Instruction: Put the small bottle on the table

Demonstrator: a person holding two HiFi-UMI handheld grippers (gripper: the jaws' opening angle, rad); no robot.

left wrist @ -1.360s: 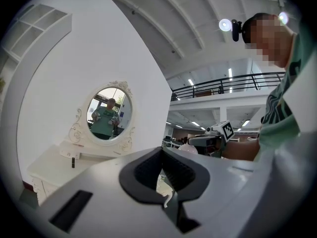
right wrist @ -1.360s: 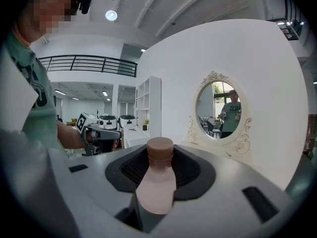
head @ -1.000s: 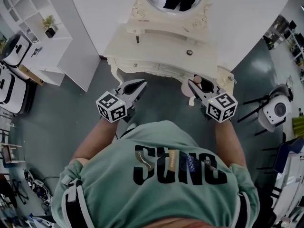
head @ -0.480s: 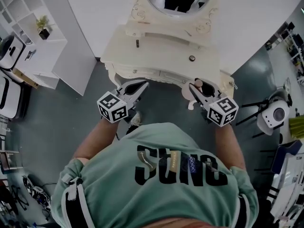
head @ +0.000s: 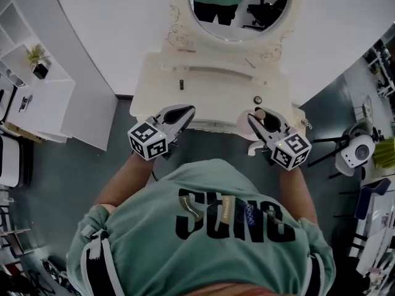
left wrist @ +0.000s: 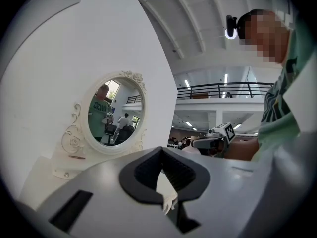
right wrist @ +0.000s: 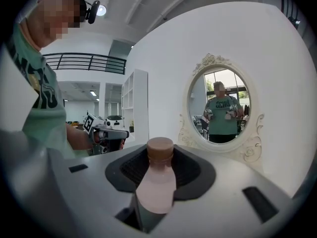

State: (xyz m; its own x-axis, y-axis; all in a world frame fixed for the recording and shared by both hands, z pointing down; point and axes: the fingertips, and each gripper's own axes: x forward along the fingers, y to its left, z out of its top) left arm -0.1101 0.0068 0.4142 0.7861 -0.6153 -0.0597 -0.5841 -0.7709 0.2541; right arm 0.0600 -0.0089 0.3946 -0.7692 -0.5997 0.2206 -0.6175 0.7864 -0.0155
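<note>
A small pinkish bottle (right wrist: 157, 185) with a brown cap (right wrist: 160, 149) sits upright between the dark pads of my right gripper (right wrist: 159, 158), which is shut on it. In the head view the bottle (head: 260, 113) shows at the tip of the right gripper (head: 253, 118), over the front right edge of the white dressing table (head: 213, 94). My left gripper (head: 186, 110) hangs over the table's front left edge. Its jaws (left wrist: 161, 152) meet at the tips with nothing between them.
An oval mirror (head: 237, 8) in an ornate white frame stands at the table's back. A small dark item (head: 181, 84) and a round knob-like piece (head: 258, 100) lie on the tabletop. White shelves with a plant (head: 38, 63) stand left; a white device (head: 358, 154) stands right.
Both grippers have moved forward from in front of the table to over its front edge. The bottle has stayed in the right gripper.
</note>
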